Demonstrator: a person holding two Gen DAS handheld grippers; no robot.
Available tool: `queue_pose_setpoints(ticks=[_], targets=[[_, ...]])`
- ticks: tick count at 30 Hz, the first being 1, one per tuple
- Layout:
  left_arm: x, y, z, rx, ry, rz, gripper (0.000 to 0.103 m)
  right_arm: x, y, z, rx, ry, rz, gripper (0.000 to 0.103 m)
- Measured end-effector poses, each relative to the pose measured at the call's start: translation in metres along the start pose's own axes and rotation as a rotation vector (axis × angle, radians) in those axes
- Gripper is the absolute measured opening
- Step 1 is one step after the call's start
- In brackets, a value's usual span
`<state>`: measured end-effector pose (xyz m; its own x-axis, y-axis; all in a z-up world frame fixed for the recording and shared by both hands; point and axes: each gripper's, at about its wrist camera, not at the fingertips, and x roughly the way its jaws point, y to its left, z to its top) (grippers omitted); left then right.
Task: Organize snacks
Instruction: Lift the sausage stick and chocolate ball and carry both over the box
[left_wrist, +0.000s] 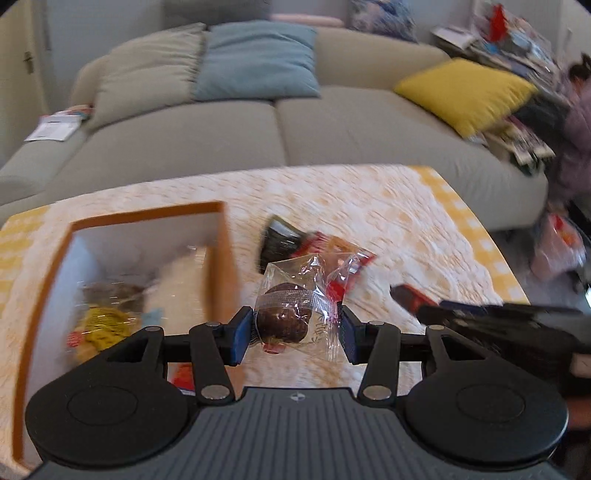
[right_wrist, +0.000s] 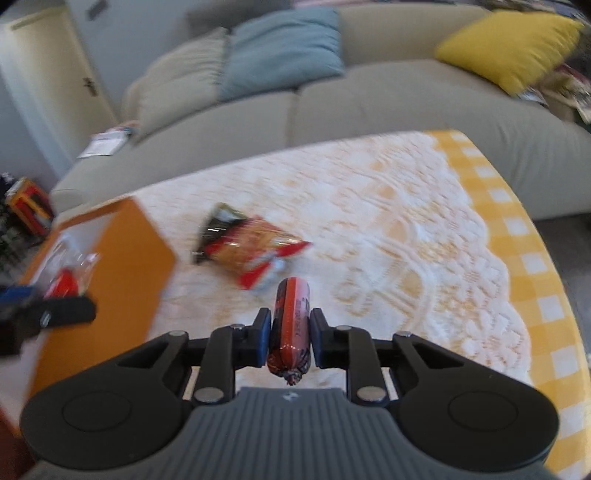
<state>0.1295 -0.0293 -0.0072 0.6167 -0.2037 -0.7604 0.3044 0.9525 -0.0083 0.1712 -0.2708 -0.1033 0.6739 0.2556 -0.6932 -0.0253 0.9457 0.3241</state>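
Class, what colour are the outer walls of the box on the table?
Orange: the box wall shows best in the right wrist view.

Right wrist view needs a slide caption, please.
Right gripper grips a red sausage stick above the tablecloth.

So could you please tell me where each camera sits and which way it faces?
Left wrist: behind the left gripper, which grips a wrapped cake; faces the sofa over the box.
Right wrist: behind the right gripper, which grips a sausage; faces likewise.
Shared: box, snack bag, sofa.
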Motion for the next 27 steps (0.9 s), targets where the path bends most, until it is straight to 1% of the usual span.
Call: queue_pose_setpoints(ticks=[2, 5, 7, 10, 16, 19, 23, 27], targets=[[-0.007, 0.012, 0.0, -0.027, -0.018, 0.026, 0.055, -0.013, 0.018, 0.001, -0.017, -0.032, 0.06, 0.02], [-0.015, 0.032, 0.0, -0.073, -0.021, 0.051, 0.055, -0.031, 0.049, 0.003, -0.07, -0.083, 0.123, 0.02], [-0.021, 0.047, -0.001, -0.102, -0.024, 0.07, 0.056, -0.04, 0.069, 0.004, -0.083, -0.103, 0.184, 0.02], [-0.029, 0.07, -0.004, -0.147, -0.027, 0.095, 0.056, -0.042, 0.102, 0.002, -0.112, -0.096, 0.269, 0.02], [-0.034, 0.115, -0.017, -0.222, -0.025, 0.174, 0.056, -0.033, 0.166, 0.002, -0.218, -0.053, 0.355, 0.02], [-0.031, 0.133, -0.024, -0.246, -0.017, 0.201, 0.056, -0.019, 0.194, 0.004, -0.264, -0.005, 0.343, 0.02], [-0.021, 0.151, -0.028, -0.273, 0.041, 0.197, 0.057, 0.002, 0.219, 0.003, -0.308, 0.061, 0.328, 0.02], [-0.007, 0.164, -0.033, -0.311, 0.1, 0.19, 0.057, 0.026, 0.238, 0.001, -0.38, 0.136, 0.276, 0.02]])
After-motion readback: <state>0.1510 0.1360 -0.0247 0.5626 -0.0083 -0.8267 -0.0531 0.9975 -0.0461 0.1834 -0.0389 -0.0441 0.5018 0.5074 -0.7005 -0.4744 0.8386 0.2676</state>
